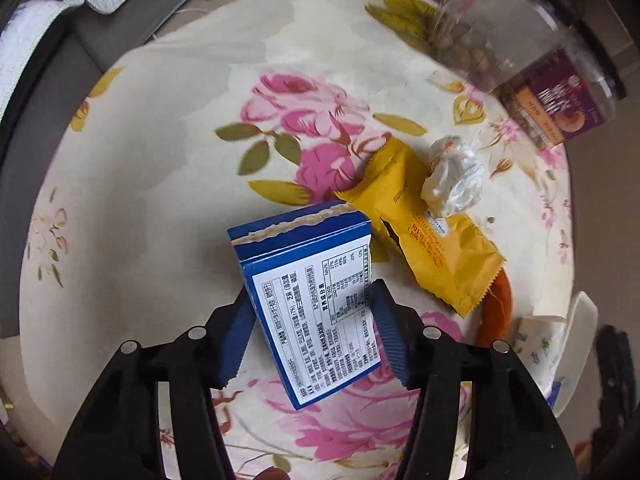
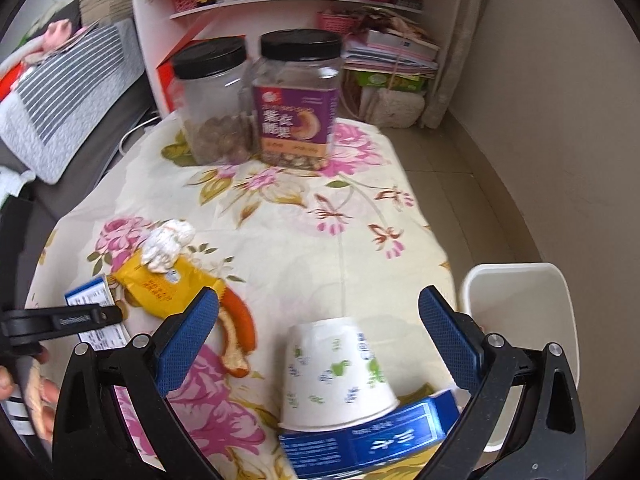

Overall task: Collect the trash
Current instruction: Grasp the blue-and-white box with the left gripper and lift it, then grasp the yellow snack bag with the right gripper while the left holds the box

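Blue box (image 1: 316, 300) clamped tilted in left claw (image 1: 310, 336); right claw (image 2: 320, 344) apart.

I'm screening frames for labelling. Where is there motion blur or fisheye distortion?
Left wrist view: the clear jars at top right are smeared, the blue box print stays readable, and the table edge bows. Right wrist view: the paper cup is soft, the jars' labels fairly crisp, and the walls curve.

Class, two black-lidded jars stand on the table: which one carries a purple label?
The jar on the right; the other jar is plain clear plastic, unlabelled.
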The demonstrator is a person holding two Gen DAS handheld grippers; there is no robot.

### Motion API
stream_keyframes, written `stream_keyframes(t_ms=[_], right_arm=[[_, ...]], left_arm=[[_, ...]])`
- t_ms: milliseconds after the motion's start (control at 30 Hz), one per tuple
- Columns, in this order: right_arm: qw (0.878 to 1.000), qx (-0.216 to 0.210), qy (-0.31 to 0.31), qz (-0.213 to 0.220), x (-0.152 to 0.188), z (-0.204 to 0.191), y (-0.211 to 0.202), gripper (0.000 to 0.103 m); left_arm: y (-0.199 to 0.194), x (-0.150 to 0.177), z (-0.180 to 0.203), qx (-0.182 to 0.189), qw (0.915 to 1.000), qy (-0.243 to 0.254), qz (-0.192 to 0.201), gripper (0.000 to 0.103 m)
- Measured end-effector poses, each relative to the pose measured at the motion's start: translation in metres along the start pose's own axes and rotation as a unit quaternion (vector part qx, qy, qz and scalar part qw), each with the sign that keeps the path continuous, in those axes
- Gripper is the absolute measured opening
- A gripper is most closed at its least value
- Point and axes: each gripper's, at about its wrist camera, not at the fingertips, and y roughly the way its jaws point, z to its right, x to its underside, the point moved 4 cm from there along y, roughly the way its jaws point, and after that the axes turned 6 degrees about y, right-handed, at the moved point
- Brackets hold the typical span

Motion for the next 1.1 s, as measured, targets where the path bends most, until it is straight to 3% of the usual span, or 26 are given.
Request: stream_keyframes(t_ms=[133, 267, 533, 733, 833, 900, 1033, 1100], right_arm=[[1.000, -0.023, -0.021, -0.006, 0.004, -0.022, 0.004, 0.096], [0.995, -0.035, -0.096, -0.010, 0.016, -0.063, 0.011, 0.095], [0.970, -0.037, -0.241, -0.026, 0.045, -0.140, 0.045, 0.078], [0.972, -0.036, -0.228, -0.047, 0.039, -0.146, 0.072, 0.067], [0.974, -0.054, -0.210, -0.064, 0.034, -0.146, 0.082, 0.042], [0.975, -0.067, -0.199, -0.071, 0.031, -0.148, 0.086, 0.014], [0.979, -0.104, -0.160, -0.075, 0.022, -0.147, 0.072, 0.001], [0.979, -0.121, -0.145, -0.073, 0.018, -0.146, 0.061, 0.000]], left_arm=[[-0.036, 0.006, -0.015, 0.014, 0.9993, 0.011, 0.033, 0.056], [-0.065, 0.003, -0.037, 0.023, 0.9978, 0.007, 0.061, 0.056], [-0.088, 0.006, -0.066, 0.035, 0.9964, 0.001, 0.077, 0.057], [-0.091, 0.011, -0.080, 0.039, 0.9963, 0.002, 0.077, 0.057], [-0.093, 0.011, -0.085, 0.038, 0.9960, 0.000, 0.080, 0.057], [-0.095, 0.011, -0.091, 0.037, 0.9958, -0.006, 0.084, 0.057], [-0.102, 0.010, -0.100, 0.038, 0.9947, -0.013, 0.095, 0.057], [-0.106, 0.010, -0.102, 0.039, 0.9939, -0.015, 0.102, 0.057]])
